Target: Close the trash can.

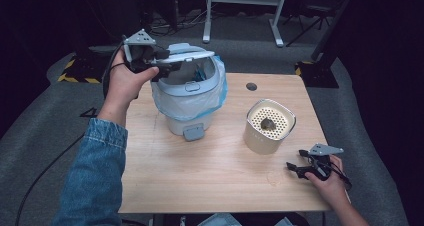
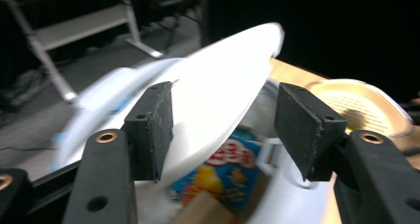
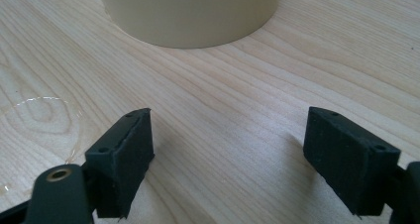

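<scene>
A small white and pale-blue bin with a plastic liner stands at the table's centre left. Its lid is raised and tilted. My left gripper is at the lid's left edge. In the left gripper view the blurred white lid passes between the wide-apart jaws of the open left gripper, and a colourful packet lies inside the bin. My right gripper is low over the front right of the table. It stands open with nothing between its jaws.
A cream container with a perforated top and a dark lump on it stands right of the bin, just ahead of the right gripper. A faint water ring marks the wood. A round hole sits near the table's far edge.
</scene>
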A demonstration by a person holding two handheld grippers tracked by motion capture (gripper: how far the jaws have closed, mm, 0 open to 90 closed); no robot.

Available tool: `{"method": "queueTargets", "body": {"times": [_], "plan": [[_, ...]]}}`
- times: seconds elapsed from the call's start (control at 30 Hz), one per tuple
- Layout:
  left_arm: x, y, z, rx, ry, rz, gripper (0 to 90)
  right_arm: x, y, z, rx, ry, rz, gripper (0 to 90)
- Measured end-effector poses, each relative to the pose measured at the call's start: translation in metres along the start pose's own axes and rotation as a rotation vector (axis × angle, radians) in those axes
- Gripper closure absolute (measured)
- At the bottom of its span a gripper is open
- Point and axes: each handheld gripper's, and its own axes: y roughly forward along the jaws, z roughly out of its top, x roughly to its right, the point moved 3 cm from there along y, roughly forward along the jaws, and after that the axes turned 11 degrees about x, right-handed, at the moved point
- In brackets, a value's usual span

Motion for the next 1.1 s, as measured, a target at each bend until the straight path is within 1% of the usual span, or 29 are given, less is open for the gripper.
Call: {"method": "queueTargets", "body": {"times": [0.03, 0.07, 0.1, 0.13, 0.17, 0.2, 0.23, 0.27, 0.3, 0.33, 0.4, 0.43, 0.47, 0.5, 0.53, 0.6, 0.67, 0.7, 0.73, 0.77, 0.83, 0.9, 0.97, 1.0, 1.03, 1.1], "plan": [[0.005, 0.002, 0.000, -0.010, 0.001, -0.022, 41.6, 0.000, 0.000, 0.000, 0.000, 0.000, 0.000, 20.0], [0.005, 0.002, 0.000, -0.010, 0.001, -0.022, 41.6, 0.000, 0.000, 0.000, 0.000, 0.000, 0.000, 20.0], [0.011, 0.007, -0.002, -0.031, -0.007, -0.033, 41.5, 0.000, 0.000, 0.000, 0.000, 0.000, 0.000, 20.0], [0.013, 0.009, -0.003, -0.042, -0.012, -0.029, 41.4, 0.000, 0.000, 0.000, 0.000, 0.000, 0.000, 20.0], [0.013, 0.009, -0.003, -0.042, -0.012, -0.029, 41.3, 0.000, 0.000, 0.000, 0.000, 0.000, 0.000, 20.0], [0.014, 0.016, -0.008, -0.071, -0.019, -0.001, 40.4, 0.000, 0.000, 0.000, 0.000, 0.000, 0.000, 20.0], [0.014, 0.018, -0.009, -0.081, -0.017, 0.004, 40.2, 0.000, 0.000, 0.000, 0.000, 0.000, 0.000, 20.0], [0.014, 0.018, -0.009, -0.081, -0.017, 0.004, 40.3, 0.000, 0.000, 0.000, 0.000, 0.000, 0.000, 20.0], [0.013, 0.024, -0.013, -0.088, -0.030, -0.001, 40.6, 0.000, 0.000, 0.000, 0.000, 0.000, 0.000, 20.0], [0.012, 0.026, -0.013, -0.089, -0.032, 0.000, 41.3, 0.000, 0.000, 0.000, 0.000, 0.000, 0.000, 20.0], [0.011, 0.029, -0.014, -0.086, -0.045, 0.019, 42.2, 0.000, 0.000, 0.000, 0.000, 0.000, 0.000, 20.0], [0.011, 0.029, -0.014, -0.086, -0.045, 0.019, 42.0, 0.000, 0.000, 0.000, 0.000, 0.000, 0.000, 20.0], [0.010, 0.033, -0.015, -0.087, -0.079, 0.014, 41.5, 0.000, 0.000, 0.000, 0.000, 0.000, 0.000, 20.0], [0.010, 0.034, -0.015, -0.090, -0.084, 0.014, 41.5, 0.000, 0.000, 0.000, 0.000, -0.001, 0.000, 20.0], [0.010, 0.036, -0.016, -0.098, -0.078, 0.021, 41.5, 0.000, 0.000, 0.000, 0.001, -0.001, 0.000, 20.0], [0.011, 0.039, -0.017, -0.118, -0.058, 0.050, 41.7, 0.000, 0.000, 0.000, 0.000, 0.000, 0.000, 20.0], [0.011, 0.041, -0.018, -0.134, -0.049, 0.070, 41.4, 0.000, 0.000, 0.000, 0.000, 0.000, 0.000, 20.0], [0.011, 0.043, -0.019, -0.145, -0.035, 0.081, 41.4, 0.000, 0.000, 0.000, 0.000, 0.000, 0.000, 20.0], [0.011, 0.044, -0.019, -0.146, -0.026, 0.091, 41.4, 0.000, 0.000, 0.000, 0.000, 0.000, 0.000, 20.0], [0.011, 0.044, -0.019, -0.144, -0.029, 0.096, 41.0, 0.000, 0.000, 0.000, 0.000, 0.000, 0.000, 20.0], [0.011, 0.044, -0.019, -0.145, -0.030, 0.098, 40.9, 0.000, 0.000, 0.000, 0.000, 0.000, 0.000, 20.0], [0.011, 0.045, -0.020, -0.142, -0.021, 0.095, 40.9, 0.000, 0.000, 0.000, 0.000, 0.000, 0.000, 20.0], [0.011, 0.045, -0.022, -0.123, -0.019, 0.093, 41.0, 0.000, 0.000, 0.000, 0.000, 0.000, 0.000, 20.0], [0.011, 0.045, -0.022, -0.123, -0.019, 0.093, 41.1, 0.000, 0.000, 0.000, 0.000, 0.000, 0.000, 20.0], [0.011, 0.045, -0.023, -0.122, -0.008, 0.090, 41.5, 0.000, 0.000, 0.000, 0.000, 0.000, 0.000, 20.0], [0.012, 0.045, -0.023, -0.123, -0.008, 0.097, 41.6, 0.000, 0.000, 0.000, 0.000, 0.000, 0.000, 20.0]]}}
